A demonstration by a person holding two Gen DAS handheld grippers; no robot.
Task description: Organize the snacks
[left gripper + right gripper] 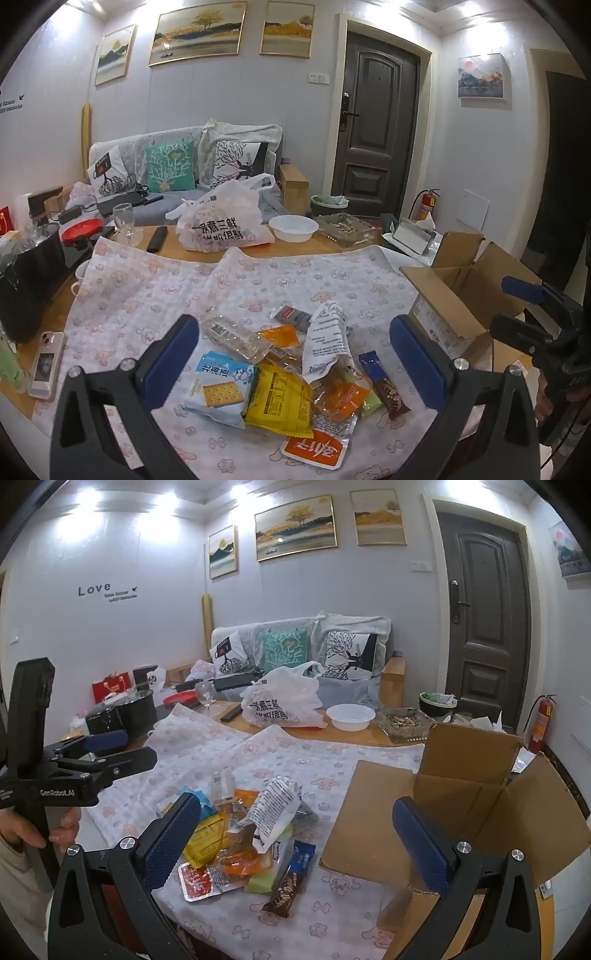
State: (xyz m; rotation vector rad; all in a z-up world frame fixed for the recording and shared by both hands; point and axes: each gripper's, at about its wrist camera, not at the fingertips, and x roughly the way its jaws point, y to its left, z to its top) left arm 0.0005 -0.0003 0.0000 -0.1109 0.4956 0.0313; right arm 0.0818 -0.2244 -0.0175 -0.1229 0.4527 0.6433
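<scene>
A pile of snack packets lies on a pink-patterned cloth [155, 295]. It includes a blue cracker pack [221, 387], a yellow packet [280, 402], a white crumpled bag [327, 343], an orange-and-white pouch [314, 448] and a brown chocolate bar [386, 387]. An open cardboard box [461, 295] stands to the right. My left gripper [295, 369] is open above the pile, holding nothing. In the right wrist view my right gripper [295, 845] is open over the chocolate bar [290, 880], between the pile [255, 823] and the box [461, 805]. The left gripper [114, 749] shows at the left there.
Behind the cloth on the wooden table stand a white plastic bag [221, 225], a white bowl [293, 227], a glass tray [347, 229], a wine glass [125, 221], a remote [157, 238] and black pots [33, 266]. A phone [46, 363] lies at the left edge.
</scene>
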